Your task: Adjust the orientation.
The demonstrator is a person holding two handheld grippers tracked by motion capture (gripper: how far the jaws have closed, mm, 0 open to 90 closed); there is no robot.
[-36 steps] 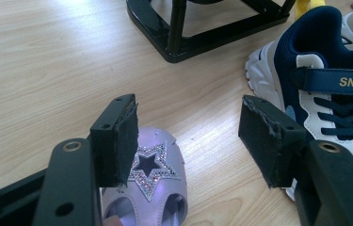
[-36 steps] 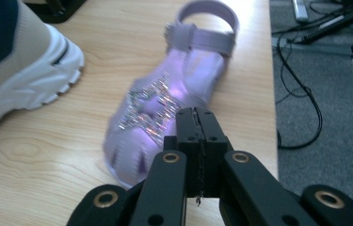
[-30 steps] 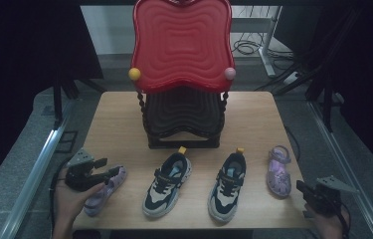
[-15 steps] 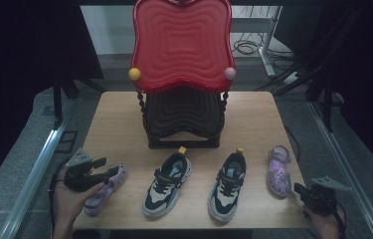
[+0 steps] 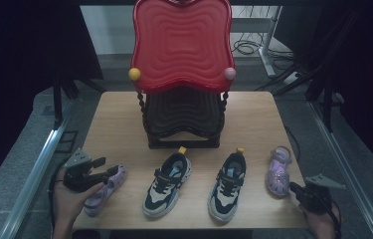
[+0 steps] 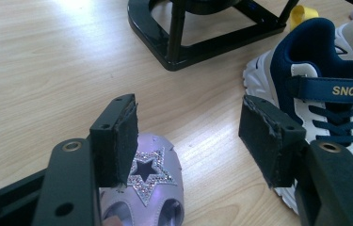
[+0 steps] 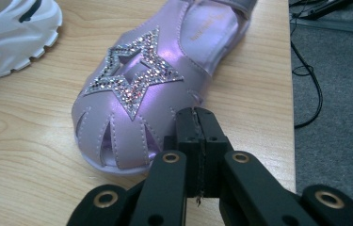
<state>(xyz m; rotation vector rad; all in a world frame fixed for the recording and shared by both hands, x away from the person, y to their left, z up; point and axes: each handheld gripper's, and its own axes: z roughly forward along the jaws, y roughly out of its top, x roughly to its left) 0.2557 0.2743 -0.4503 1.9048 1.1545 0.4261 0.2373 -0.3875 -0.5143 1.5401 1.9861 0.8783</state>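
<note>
Two lilac sandals with glitter stars lie on the wooden table [image 5: 119,114]. The left sandal [image 5: 105,188] [image 6: 150,186] lies near the front left corner. My left gripper [image 5: 105,167] [image 6: 188,136] hovers open over its toe, with the toe under the left pad [image 6: 124,136] and bare wood in the gap. The right sandal [image 5: 277,170] [image 7: 136,94] lies near the right edge. My right gripper [image 5: 298,191] [image 7: 197,122] is shut with nothing in it, its tip just in front of that sandal's toe.
Two navy-and-white sneakers [image 5: 168,183] [image 5: 228,185] stand between the sandals; the nearer one [image 6: 320,94] is just right of my left gripper. A black shoe rack with a red wavy top [image 5: 181,45] stands mid-table. The table's right edge [image 7: 292,94] drops to a floor with cables.
My right gripper has edged slightly left toward the right sandal. The left gripper and the shoes have stayed where they were.
</note>
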